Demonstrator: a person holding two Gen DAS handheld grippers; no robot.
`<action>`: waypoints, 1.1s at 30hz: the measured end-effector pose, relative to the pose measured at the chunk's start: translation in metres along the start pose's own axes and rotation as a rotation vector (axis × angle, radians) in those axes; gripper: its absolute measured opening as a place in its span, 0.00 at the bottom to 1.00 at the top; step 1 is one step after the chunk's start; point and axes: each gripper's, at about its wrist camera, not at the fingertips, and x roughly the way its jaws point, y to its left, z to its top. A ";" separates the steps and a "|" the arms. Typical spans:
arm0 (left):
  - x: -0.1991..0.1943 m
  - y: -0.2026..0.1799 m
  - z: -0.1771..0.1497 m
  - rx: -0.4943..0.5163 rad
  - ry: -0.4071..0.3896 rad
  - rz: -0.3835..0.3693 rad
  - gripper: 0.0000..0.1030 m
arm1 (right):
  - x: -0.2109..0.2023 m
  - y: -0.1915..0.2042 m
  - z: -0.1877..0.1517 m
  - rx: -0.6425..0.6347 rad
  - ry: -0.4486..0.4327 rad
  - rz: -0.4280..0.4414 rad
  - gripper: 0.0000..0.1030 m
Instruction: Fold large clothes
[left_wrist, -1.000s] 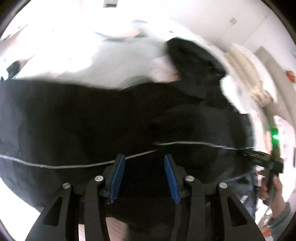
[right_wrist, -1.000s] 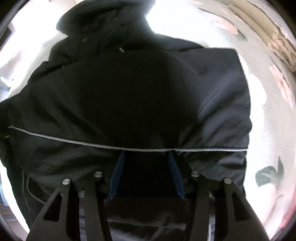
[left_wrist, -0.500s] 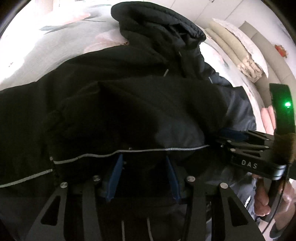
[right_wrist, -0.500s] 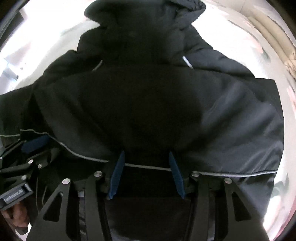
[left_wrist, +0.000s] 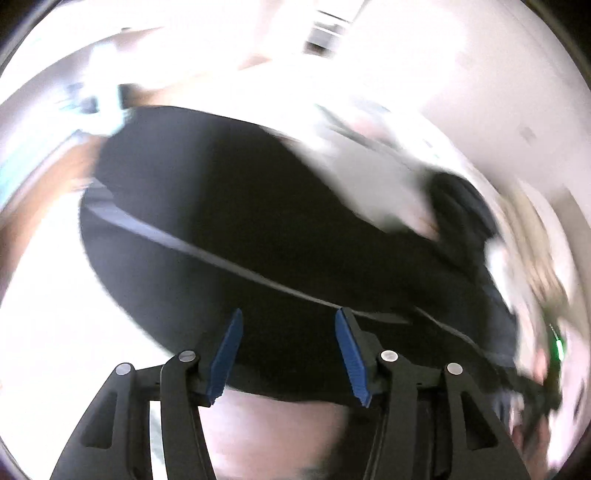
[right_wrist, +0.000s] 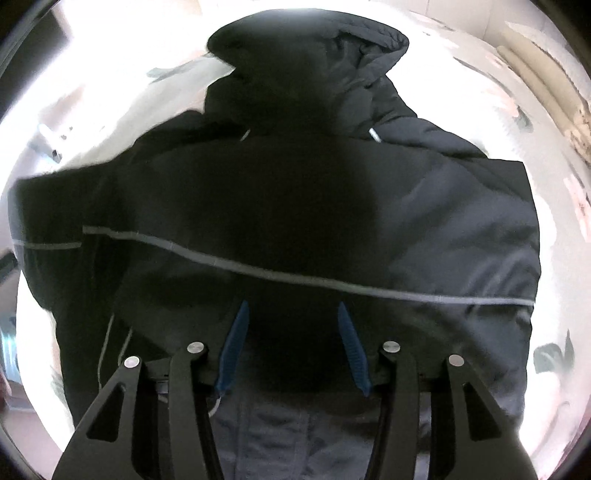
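black jacket (right_wrist: 295, 206) (hooded), floral bedsheet (right_wrist: 554, 350)

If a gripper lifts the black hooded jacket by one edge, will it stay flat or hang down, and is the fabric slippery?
The black jacket would probably sag: it already lies in soft folds and its hood is crumpled. Its slightly shiny shell suggests the fabric may slip between smooth pads. It looks padded, so likely bulky; a single pinch might gather several layers.

The jacket (right_wrist: 295, 206) lies on the bed (right_wrist: 554, 258), filling the frame's middle, its hood (right_wrist: 306, 48) at top centre; pillows (right_wrist: 535, 70) sit upper right.
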 end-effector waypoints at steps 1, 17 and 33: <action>-0.006 0.028 0.009 -0.070 -0.028 0.027 0.54 | 0.005 0.003 -0.004 -0.009 0.017 -0.006 0.52; 0.070 0.197 0.072 -0.492 -0.037 0.084 0.56 | 0.029 0.030 0.007 -0.053 0.090 -0.074 0.61; -0.078 0.167 0.010 -0.475 -0.290 0.268 0.13 | 0.008 0.080 0.023 -0.083 0.023 0.000 0.64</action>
